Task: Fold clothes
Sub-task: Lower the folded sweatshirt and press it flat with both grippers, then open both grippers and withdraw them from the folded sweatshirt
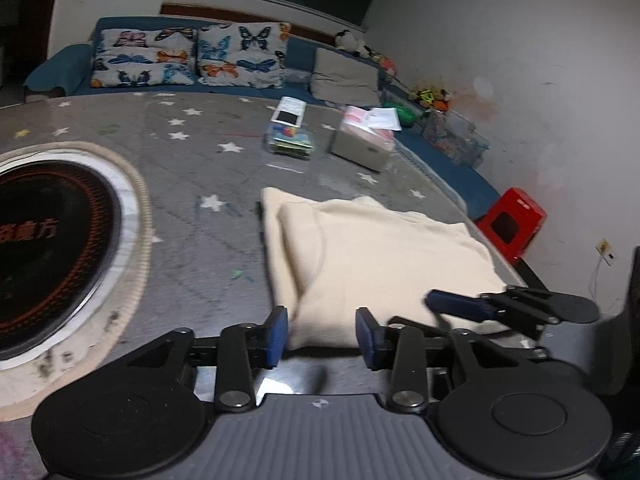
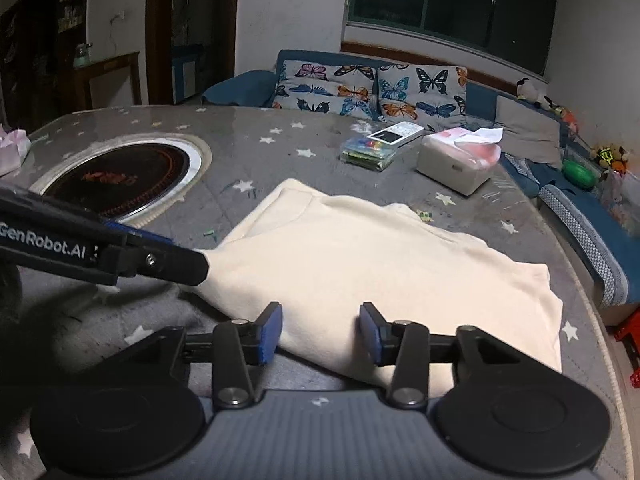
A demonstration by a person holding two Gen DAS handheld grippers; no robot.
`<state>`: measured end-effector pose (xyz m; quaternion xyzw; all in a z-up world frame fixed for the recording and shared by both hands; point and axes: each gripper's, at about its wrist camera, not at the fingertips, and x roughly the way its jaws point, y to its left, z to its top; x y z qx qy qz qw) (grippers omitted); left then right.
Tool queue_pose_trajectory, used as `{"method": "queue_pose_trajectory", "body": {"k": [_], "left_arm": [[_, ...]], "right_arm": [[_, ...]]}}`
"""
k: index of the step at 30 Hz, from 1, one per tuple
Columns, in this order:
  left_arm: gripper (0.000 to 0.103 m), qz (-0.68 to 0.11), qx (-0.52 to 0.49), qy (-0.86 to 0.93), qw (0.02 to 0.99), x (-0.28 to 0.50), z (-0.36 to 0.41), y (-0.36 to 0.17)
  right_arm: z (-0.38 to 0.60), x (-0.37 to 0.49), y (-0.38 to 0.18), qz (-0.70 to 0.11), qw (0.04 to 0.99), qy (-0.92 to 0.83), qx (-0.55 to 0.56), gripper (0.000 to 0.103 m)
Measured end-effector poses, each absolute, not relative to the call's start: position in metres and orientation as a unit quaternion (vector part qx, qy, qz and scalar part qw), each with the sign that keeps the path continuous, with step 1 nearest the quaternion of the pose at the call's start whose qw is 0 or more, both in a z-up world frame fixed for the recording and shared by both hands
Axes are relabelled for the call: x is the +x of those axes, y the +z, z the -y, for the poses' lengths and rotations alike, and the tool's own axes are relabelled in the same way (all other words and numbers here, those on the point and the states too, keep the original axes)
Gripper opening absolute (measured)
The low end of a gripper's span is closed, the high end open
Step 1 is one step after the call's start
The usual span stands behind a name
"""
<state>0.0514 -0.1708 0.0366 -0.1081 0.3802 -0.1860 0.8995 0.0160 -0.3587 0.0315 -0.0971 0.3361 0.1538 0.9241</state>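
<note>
"GenRobot.AI" reads along the left gripper [image 2: 176, 266], fingers apart at the cream garment's [image 2: 360, 264] near-left corner. The right gripper [image 2: 320, 330], fingers spread, straddles its near edge on the star-print table [image 2: 256, 148]. Butterfly cushions [image 2: 372, 90] line the sofa beyond.

Ahead of our tongs the grey star-patterned bench [image 2: 280, 140] carries a round black cooktop [image 2: 120, 178] to the left, and farther off a tissue box [image 2: 460, 160] beside a clear case [image 2: 368, 152] topped by a white device [image 2: 396, 134]. Beyond them we see butterfly cushions [image 2: 372, 92] on a blue sofa [image 2: 240, 88]; a red stool [image 1: 512, 222] stands off to the right.
</note>
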Motion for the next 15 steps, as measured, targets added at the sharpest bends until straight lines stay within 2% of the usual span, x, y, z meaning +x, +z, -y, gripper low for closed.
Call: {"method": "queue_pose_trajectory", "body": {"k": [2, 5, 15], "left_arm": [[0.042, -0.381, -0.112, -0.181, 0.900, 0.051, 0.167, 0.036], [0.044, -0.384, -0.118, -0.171, 0.900, 0.048, 0.161, 0.035], [0.052, -0.387, -0.118, -0.150, 0.902, 0.037, 0.146, 0.037]], "right_arm": [[0.357, 0.015, 0.032, -0.334, 0.925, 0.150, -0.097, 0.045], [0.354, 0.016, 0.032, -0.332, 0.928, 0.144, -0.084, 0.053], [0.341, 0.023, 0.027, -0.340, 0.926, 0.138, -0.086, 0.059]]}}
